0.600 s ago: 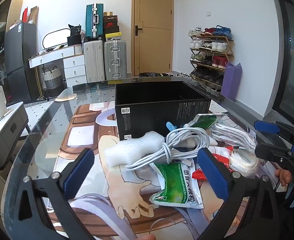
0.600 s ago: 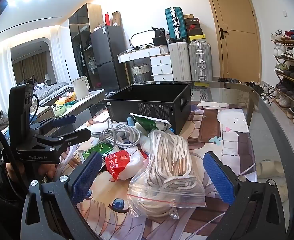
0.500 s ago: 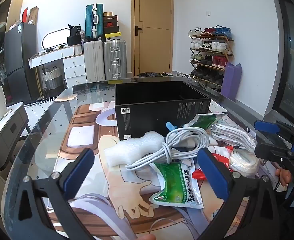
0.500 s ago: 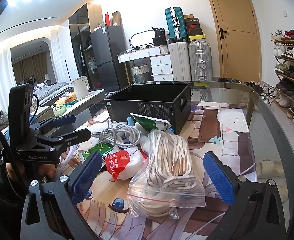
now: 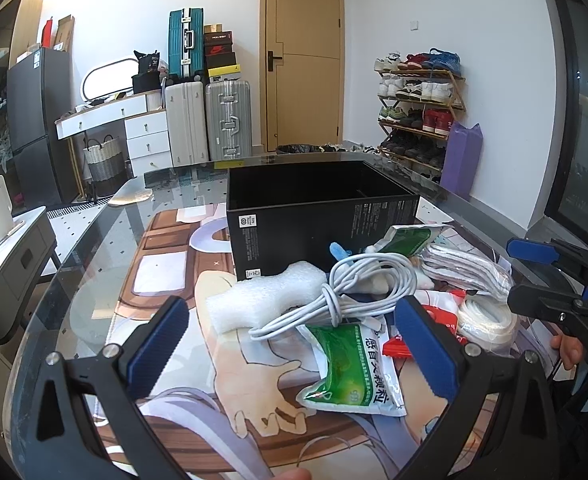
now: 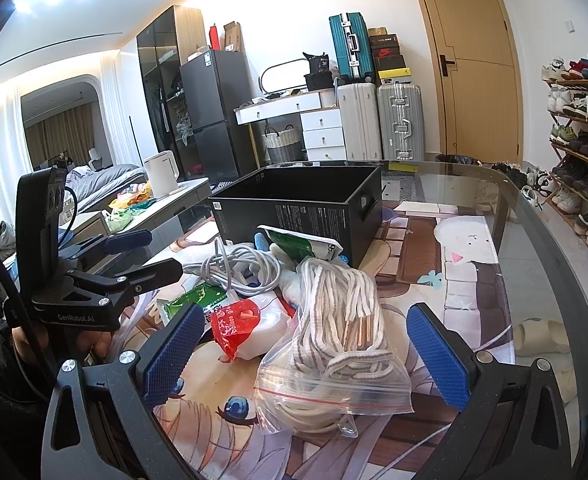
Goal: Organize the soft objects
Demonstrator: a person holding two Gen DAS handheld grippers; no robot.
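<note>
Step in hand: approach; nothing is gripped yet. My left gripper (image 5: 294,344) hovers with fingers spread before the pile; my right gripper (image 6: 310,356) likewise, fingers spread around the bagged rope (image 6: 334,344) without touching it. The soft objects lie heaped on the surface (image 5: 94,280), just at 6 o'clock of the open black box (image 5: 318,216): white foam piece (image 5: 262,296), coiled cable (image 5: 358,284), green pouch (image 5: 354,368). Next move, in my judgement: close on the limp bag and lift it into the box.

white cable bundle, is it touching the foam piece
Touching. In the left wrist view the coiled white cable lies partly over the right end of the white foam piece, with no gap visible between them.
</note>
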